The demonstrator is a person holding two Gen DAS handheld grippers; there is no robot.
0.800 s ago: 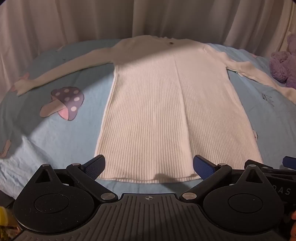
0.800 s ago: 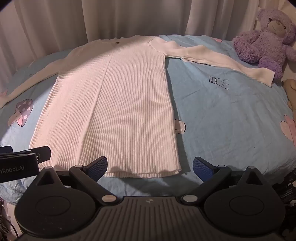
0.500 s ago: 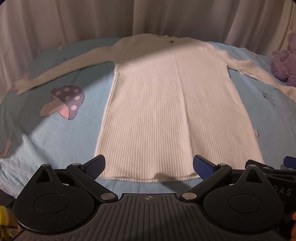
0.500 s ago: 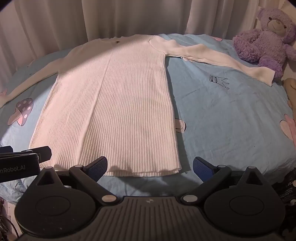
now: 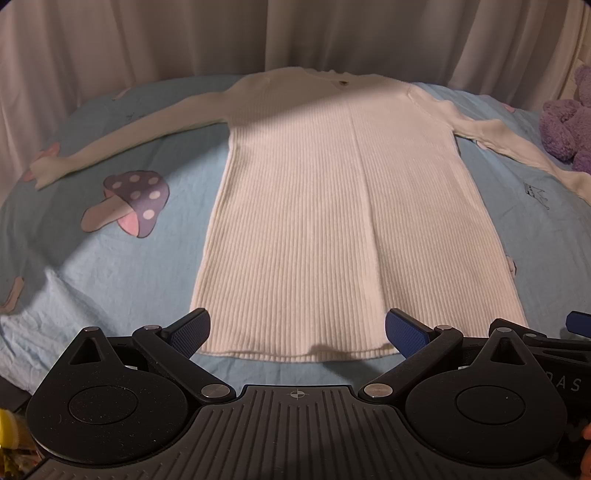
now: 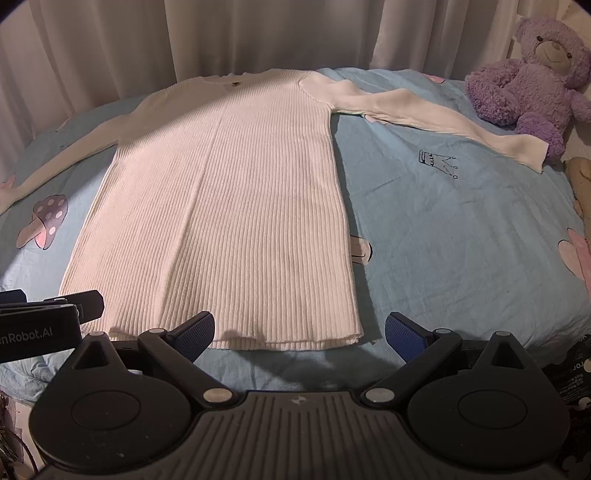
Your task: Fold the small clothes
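A white ribbed long-sleeved sweater [image 5: 332, 221] lies flat on the blue bed sheet [image 5: 110, 266], neck at the far end, both sleeves spread out to the sides; it also shows in the right wrist view [image 6: 229, 206]. My left gripper [image 5: 297, 330] is open and empty, just before the hem near its left half. My right gripper [image 6: 299, 328] is open and empty, just before the hem's right corner. Each gripper's side shows at the edge of the other's view.
A purple teddy bear [image 6: 532, 81] sits at the far right of the bed, beside the right sleeve's cuff [image 6: 528, 151]. White curtains [image 6: 258, 33] hang behind the bed. The sheet has mushroom [image 5: 129, 203] and crown [image 6: 439, 164] prints.
Both grippers have barely moved; the view has shifted slightly. The sweater lies as before.
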